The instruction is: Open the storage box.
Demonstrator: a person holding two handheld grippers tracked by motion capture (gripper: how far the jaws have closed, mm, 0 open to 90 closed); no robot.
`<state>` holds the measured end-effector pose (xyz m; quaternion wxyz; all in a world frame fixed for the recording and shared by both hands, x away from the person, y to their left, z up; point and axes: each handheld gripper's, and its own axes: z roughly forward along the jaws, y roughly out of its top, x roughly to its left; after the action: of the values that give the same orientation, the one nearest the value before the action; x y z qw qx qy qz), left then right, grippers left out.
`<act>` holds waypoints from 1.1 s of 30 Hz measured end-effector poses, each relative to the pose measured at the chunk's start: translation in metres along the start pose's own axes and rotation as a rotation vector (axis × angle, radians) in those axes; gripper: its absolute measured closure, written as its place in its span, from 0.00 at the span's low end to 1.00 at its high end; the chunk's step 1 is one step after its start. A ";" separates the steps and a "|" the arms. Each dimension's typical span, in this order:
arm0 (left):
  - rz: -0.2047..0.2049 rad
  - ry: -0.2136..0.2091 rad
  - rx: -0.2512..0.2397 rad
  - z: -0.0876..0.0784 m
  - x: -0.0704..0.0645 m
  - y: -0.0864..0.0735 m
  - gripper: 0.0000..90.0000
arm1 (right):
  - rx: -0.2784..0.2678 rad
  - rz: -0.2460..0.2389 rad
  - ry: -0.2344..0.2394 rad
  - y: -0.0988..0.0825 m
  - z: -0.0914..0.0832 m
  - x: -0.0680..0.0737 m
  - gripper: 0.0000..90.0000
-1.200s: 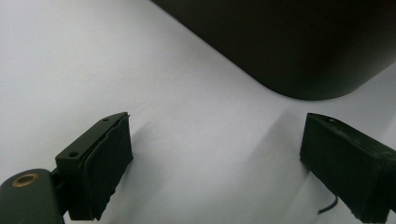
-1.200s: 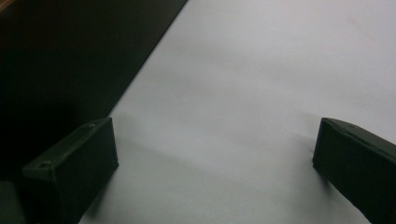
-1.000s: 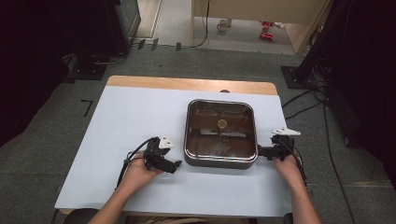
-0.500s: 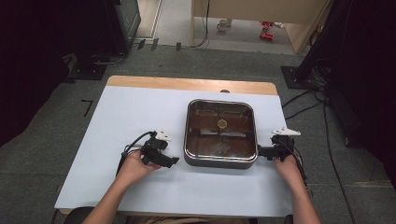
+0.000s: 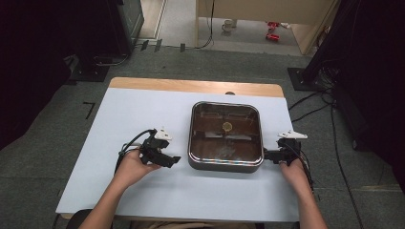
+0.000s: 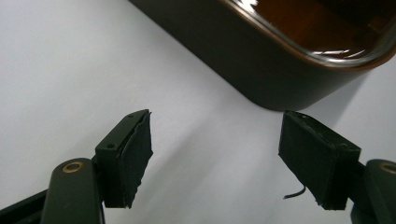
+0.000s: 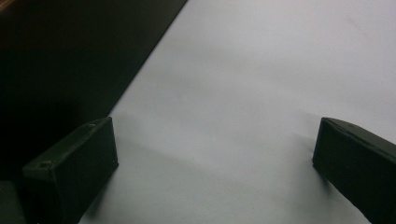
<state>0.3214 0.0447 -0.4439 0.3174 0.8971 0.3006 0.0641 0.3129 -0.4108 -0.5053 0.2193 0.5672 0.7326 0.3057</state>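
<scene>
1. A dark square pan (image 5: 226, 164) with a glass lid (image 5: 226, 131) sits on the white table (image 5: 119, 119), right of centre
2. The lid has a small round knob (image 5: 227, 126) at its middle and lies flat on the pan
3. The left gripper (image 5: 173, 161) is at the pan's left side, near its front corner, held in the person's left hand (image 5: 131, 164)
4. Its jaws point toward the pan and have just been closing; they stand apart with nothing between them, only bare table
5. In the left gripper view the pan's rounded corner (image 6: 280, 79) lies just beyond the jaw tips, close but not touching
6. The right gripper (image 5: 265, 155) is at the pan's right side, near the front corner, held in the right hand (image 5: 292, 172)
7. Its jaws stand wide apart and grip nothing; in the right gripper view the pan's dark wall (image 7: 70, 60) runs beside one jaw, and white table shows between the two
8. Whether that jaw touches the wall I cannot tell
9. A strip of bare wood (image 5: 191, 86) shows along the table's far edge
</scene>
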 end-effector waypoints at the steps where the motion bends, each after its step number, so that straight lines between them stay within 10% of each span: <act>1: 0.001 -0.003 -0.008 -0.002 -0.001 0.002 0.28 | 0.000 0.000 0.000 0.000 0.000 0.000 0.00; 16: 0.014 -0.056 -0.072 -0.018 -0.003 0.032 0.29 | 0.000 0.000 0.000 0.000 0.000 0.000 0.00; 33: 0.083 -0.102 -0.082 -0.001 -0.014 0.071 0.32 | -0.001 0.000 0.000 0.000 0.000 0.000 0.00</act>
<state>0.3454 -0.0066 -0.3988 0.3658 0.8971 0.2438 0.0436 0.3128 -0.4109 -0.5053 0.2197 0.5671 0.7325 0.3059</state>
